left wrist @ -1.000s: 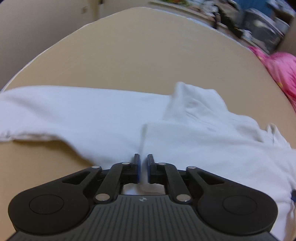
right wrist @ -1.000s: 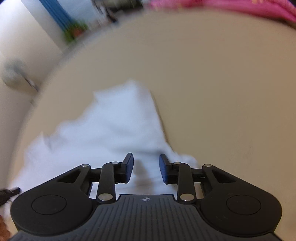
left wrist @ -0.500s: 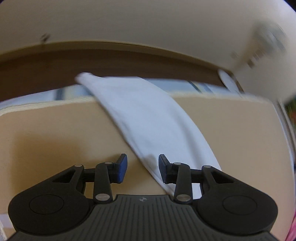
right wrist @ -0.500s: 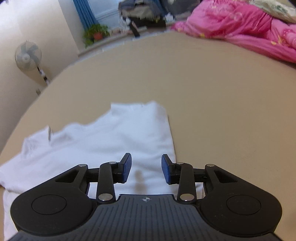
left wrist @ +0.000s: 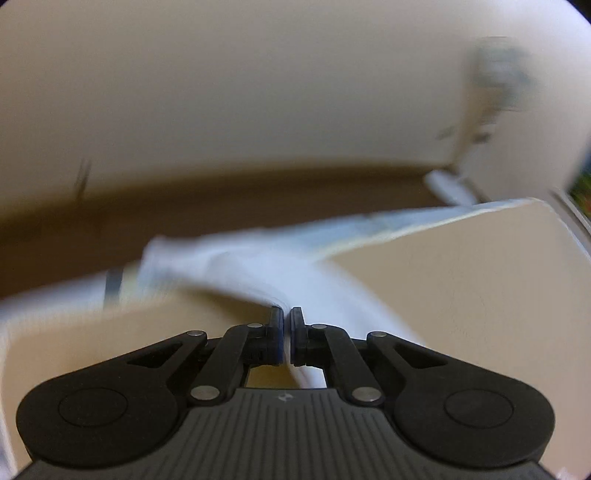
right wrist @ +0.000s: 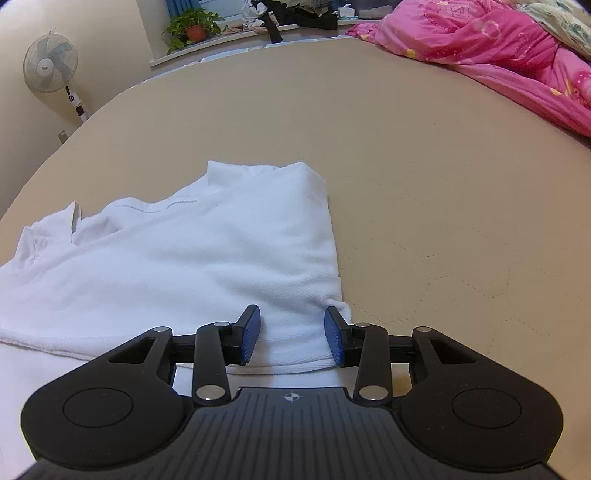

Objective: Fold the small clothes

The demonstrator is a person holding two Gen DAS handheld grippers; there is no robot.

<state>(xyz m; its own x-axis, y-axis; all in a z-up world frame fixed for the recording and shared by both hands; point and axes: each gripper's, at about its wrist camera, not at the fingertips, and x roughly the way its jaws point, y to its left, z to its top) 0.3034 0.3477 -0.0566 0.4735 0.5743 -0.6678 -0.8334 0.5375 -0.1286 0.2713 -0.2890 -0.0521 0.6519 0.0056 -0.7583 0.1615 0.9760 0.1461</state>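
Note:
A white long-sleeved shirt (right wrist: 207,254) lies on a tan mattress (right wrist: 424,155), its body partly folded with a straight edge on the right. My right gripper (right wrist: 291,332) is open, its blue pads either side of the shirt's near right corner, low over the cloth. In the left wrist view my left gripper (left wrist: 286,314) is shut on the shirt's white sleeve (left wrist: 266,266), which runs blurred from the jaws towards the mattress edge.
A pink quilt (right wrist: 498,62) lies at the far right of the mattress. A standing fan (right wrist: 51,66) is by the wall at the left, and a potted plant (right wrist: 192,29) and clutter sit on the window sill. The mattress edge (left wrist: 443,221) and dark floor show in the left wrist view.
My left gripper let go of the shirt's body, swung to the sleeve near the mattress edge, opened, and has now closed on it. My right gripper stays open at the shirt's corner.

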